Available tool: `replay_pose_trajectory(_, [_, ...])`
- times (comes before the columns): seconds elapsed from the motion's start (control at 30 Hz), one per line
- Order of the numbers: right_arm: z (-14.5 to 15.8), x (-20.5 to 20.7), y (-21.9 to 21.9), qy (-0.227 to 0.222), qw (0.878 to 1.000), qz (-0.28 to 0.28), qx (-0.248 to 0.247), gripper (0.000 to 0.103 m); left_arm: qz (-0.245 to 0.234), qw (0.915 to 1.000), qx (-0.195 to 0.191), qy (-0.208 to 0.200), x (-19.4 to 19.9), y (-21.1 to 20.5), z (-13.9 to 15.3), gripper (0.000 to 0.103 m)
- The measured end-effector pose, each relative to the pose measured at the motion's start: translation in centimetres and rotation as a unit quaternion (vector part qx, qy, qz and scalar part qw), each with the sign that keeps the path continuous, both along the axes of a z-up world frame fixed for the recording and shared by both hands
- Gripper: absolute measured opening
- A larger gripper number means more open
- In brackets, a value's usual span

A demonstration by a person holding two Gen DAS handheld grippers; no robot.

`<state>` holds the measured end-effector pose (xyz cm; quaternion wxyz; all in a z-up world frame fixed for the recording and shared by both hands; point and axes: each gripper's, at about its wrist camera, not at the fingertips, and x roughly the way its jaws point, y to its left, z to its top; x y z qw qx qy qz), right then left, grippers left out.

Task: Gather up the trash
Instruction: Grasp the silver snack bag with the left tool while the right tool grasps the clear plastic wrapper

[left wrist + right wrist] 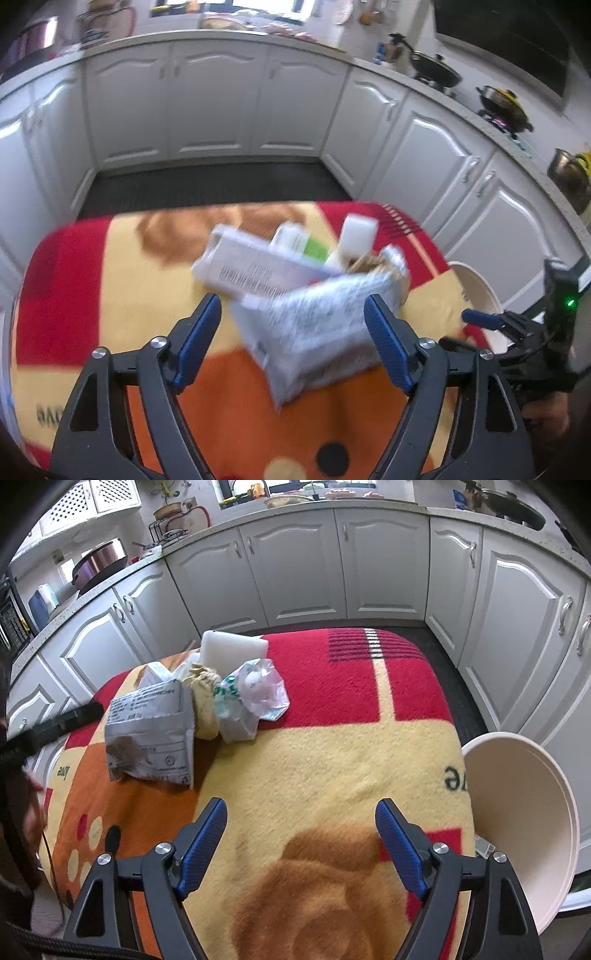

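Observation:
A pile of trash lies on the blanket-covered table (332, 760). It holds a grey printed mailer bag (151, 738), a crumpled plastic bag (255, 690), brown paper (203, 698) and a white foam block (232, 648). In the blurred left wrist view the grey bag (321, 325) sits between the jaws of my left gripper (292, 301), which is open; the left pad stands clear of the bag. A white barcoded box (251, 269) lies just behind it. My right gripper (302, 806) is open over bare blanket with nothing between its fingers.
A cream round bin (517, 812) stands off the table's right edge, beside the right gripper. White kitchen cabinets (380, 561) ring the table, with a dark floor strip between. Pots sit on the counter (436, 70). A person's hand (33, 812) shows at the left.

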<state>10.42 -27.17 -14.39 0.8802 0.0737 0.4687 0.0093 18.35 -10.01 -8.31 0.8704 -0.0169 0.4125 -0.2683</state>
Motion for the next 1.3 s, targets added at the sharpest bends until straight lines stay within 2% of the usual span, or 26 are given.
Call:
replay_pose_trajectory(0.13, [-0.2,0.8,-0.8,0.003,1.000,-0.012,0.003,0.080,-0.031,0.9986,0.029,0.032,2.4,-2.1,-0.8,0.083])
replay_pose_trajectory(0.2, [0.0,1.2,-1.2,0.001,1.000,-0.015,0.007,0.080,-0.048,0.9961,0.036,0.065,2.6,-2.5,-1.9,0.083])
replay_pose_trajectory(0.27, [0.2,1.6,-1.4,-0.003,1.000,-0.017,0.009,0.080,-0.062,0.9941,0.038,0.081,1.8,-2.4,-2.6,0.083])
replay_pose_trajectory(0.53, [0.7,5.4,-1.3,-0.018,0.999,-0.005,0.048,0.080,-0.105,0.9858,0.085,0.100,-3.5,-1.4,-3.7,0.083])
replay_pose_trajectory(0.63, [0.6,7.2,-0.6,-0.014,0.997,0.004,0.076,0.080,-0.119,0.9833,0.098,0.097,-4.4,-1.5,-3.9,0.083])
replay_pose_trajectory(0.77, [0.3,8.2,0.5,-0.012,0.994,0.015,0.112,0.080,-0.128,0.9831,0.096,0.089,-4.5,-1.8,-3.3,0.083])
replay_pose_trajectory(0.8, [0.2,8.5,0.8,-0.013,0.993,0.021,0.117,0.076,-0.127,0.9827,0.099,0.092,-4.3,-2.0,-3.4,0.083])
replay_pose_trajectory(0.83, [0.0,8.9,1.0,-0.012,0.992,0.026,0.119,0.064,-0.127,0.9816,0.102,0.100,-4.0,-2.4,-3.8,0.083])
replay_pose_trajectory(0.93, [-1.0,9.9,1.7,0.004,0.990,0.037,0.134,0.041,-0.131,0.9789,0.110,0.112,-3.5,-3.6,-4.7,0.083])
replay_pose_trajectory(1.0, [-1.3,9.6,1.7,0.005,0.990,0.036,0.136,0.031,-0.129,0.9794,0.108,0.113,-3.5,-3.7,-4.8,0.083])
replay_pose_trajectory(1.03, [-1.0,9.1,1.5,-0.003,0.991,0.033,0.132,0.029,-0.124,0.9803,0.104,0.113,-3.6,-3.6,-4.7,0.077])
replay_pose_trajectory(1.07, [-0.7,8.6,1.2,-0.011,0.991,0.032,0.130,0.023,-0.126,0.9801,0.100,0.116,-3.8,-3.5,-4.7,0.065])
replay_pose_trajectory(1.1, [0.1,7.7,0.8,-0.023,0.991,0.030,0.128,0.019,-0.133,0.9790,0.098,0.120,-4.2,-3.5,-4.7,0.059])
replay_pose_trajectory(1.17, [1.2,6.2,0.2,-0.038,0.992,0.027,0.120,0.019,-0.134,0.9781,0.109,0.115,-5.0,-3.4,-4.6,0.044])
replay_pose_trajectory(1.3, [2.6,3.3,-0.7,-0.054,0.993,0.025,0.101,0.018,-0.122,0.9804,0.087,0.128,-6.2,-2.4,-4.2,0.029])
